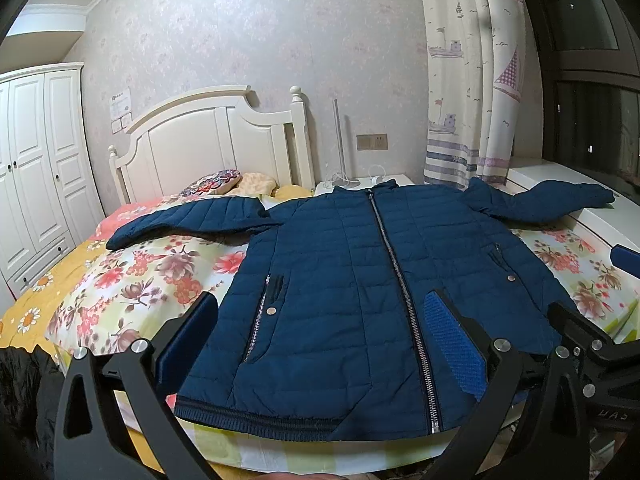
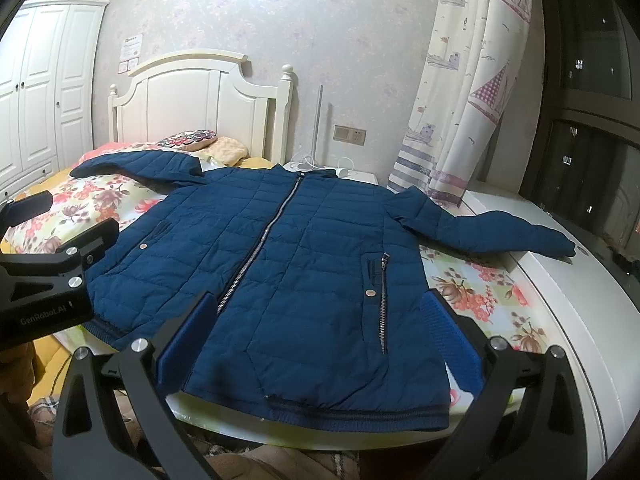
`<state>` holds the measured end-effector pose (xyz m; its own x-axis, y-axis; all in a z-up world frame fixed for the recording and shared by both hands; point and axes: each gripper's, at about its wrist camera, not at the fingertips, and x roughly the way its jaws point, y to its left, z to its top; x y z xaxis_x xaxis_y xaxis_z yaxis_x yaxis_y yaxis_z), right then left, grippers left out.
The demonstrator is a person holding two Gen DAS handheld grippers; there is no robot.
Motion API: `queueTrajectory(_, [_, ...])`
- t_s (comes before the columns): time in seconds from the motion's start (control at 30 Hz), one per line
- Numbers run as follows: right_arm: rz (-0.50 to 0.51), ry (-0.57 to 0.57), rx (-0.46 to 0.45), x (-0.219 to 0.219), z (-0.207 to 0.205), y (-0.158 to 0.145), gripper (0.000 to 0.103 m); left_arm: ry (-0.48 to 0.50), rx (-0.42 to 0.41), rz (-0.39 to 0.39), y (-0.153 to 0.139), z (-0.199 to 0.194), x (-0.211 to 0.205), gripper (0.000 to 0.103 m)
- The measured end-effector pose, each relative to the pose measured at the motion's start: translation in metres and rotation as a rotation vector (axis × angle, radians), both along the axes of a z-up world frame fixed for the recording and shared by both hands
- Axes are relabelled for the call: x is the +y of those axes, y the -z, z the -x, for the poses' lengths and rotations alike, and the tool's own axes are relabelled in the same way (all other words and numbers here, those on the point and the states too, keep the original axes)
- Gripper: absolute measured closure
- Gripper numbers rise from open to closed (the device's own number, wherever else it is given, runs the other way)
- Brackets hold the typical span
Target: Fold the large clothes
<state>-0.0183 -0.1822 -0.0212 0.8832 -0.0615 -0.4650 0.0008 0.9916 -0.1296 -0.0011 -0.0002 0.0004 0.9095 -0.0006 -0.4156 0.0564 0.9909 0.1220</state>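
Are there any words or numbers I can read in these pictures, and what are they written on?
"GenRobot.AI": white letters on the black body of the left gripper, seen from the right wrist view.
Paper notices on the wall beside the headboard: print too small to read.
Letters on the right gripper body in the left wrist view: cut off and dim, unreadable.

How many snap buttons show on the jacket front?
2: one snap beside the right pocket zipper, one snap by the left pocket. Others may be hidden.
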Motion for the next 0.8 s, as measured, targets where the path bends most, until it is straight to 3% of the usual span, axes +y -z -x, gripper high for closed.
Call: queueTrajectory(0.8, [-0.01, -0.003, 0.005, -0.0001, -0.0013, 0.0021, 0.002, -0.001, 0.007, 0.004, 0.0042, 0.0007, 0.0024, 0.004])
